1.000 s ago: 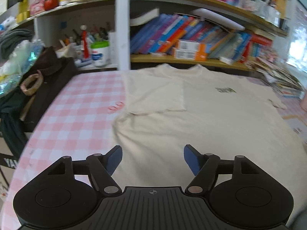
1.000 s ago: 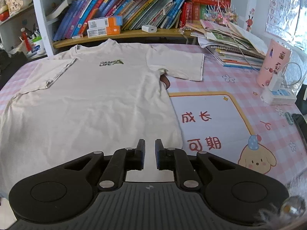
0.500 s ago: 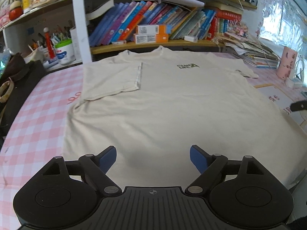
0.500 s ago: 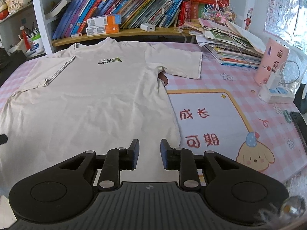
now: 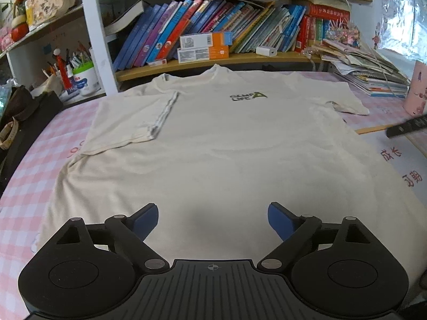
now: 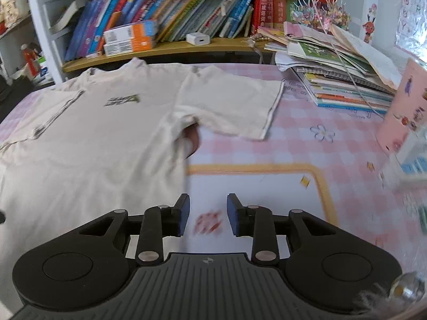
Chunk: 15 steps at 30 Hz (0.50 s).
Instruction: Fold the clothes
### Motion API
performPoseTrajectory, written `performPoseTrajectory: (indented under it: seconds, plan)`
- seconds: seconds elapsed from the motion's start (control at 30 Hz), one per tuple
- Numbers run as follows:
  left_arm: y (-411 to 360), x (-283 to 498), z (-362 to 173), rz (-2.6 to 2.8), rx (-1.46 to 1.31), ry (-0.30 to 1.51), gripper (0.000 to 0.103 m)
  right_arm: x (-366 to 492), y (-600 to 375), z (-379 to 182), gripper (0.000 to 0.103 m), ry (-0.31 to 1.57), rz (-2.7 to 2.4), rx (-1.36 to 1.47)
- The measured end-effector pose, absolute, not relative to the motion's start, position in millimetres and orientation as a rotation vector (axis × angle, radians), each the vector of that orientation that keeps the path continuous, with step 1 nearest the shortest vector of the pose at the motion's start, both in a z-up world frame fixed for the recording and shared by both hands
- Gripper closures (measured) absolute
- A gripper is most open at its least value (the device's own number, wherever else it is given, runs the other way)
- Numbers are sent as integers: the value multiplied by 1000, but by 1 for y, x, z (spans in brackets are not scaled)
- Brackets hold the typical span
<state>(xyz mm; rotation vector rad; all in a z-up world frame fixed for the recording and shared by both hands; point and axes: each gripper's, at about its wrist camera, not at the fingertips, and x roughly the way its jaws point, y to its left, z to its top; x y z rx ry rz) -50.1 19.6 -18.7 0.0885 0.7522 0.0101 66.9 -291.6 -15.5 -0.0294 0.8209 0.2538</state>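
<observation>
A cream T-shirt [image 5: 213, 144] with a small green chest logo lies flat, front up, on the pink checked table. Its left sleeve [image 5: 128, 117] is folded inward onto the body; its right sleeve [image 6: 234, 106] lies spread out. My left gripper [image 5: 213, 220] is wide open and empty, above the shirt's lower middle. My right gripper [image 6: 208, 213] is partly open and empty, over the white mat just right of the shirt's side edge [image 6: 184, 165]. The right gripper's tip shows at the right edge of the left wrist view [image 5: 408, 126].
A bookshelf [image 5: 213, 58] full of books runs along the back of the table. A stack of magazines [image 6: 341, 80] and a pink box [image 6: 403, 112] sit at the right. A pen cup [image 5: 85, 80] and dark bags [image 5: 24, 112] stand at the left. A white printed mat [image 6: 256, 186] lies beside the shirt.
My left gripper has swung right, from the shirt's left side to its middle, and opened wider. My right gripper has opened from nearly shut and moved right and forward, off the hem.
</observation>
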Motion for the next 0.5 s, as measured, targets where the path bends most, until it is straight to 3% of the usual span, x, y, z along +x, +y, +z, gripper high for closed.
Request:
performPoseTrajectory:
  seconds: [0.1, 0.5]
  plan:
    - [0, -53, -19, 35, 107, 767, 10, 105, -305, -20, 66, 813, 266, -17]
    - [-22, -61, -19, 134, 138, 837, 9, 238, -324, -47, 65, 847, 175, 65]
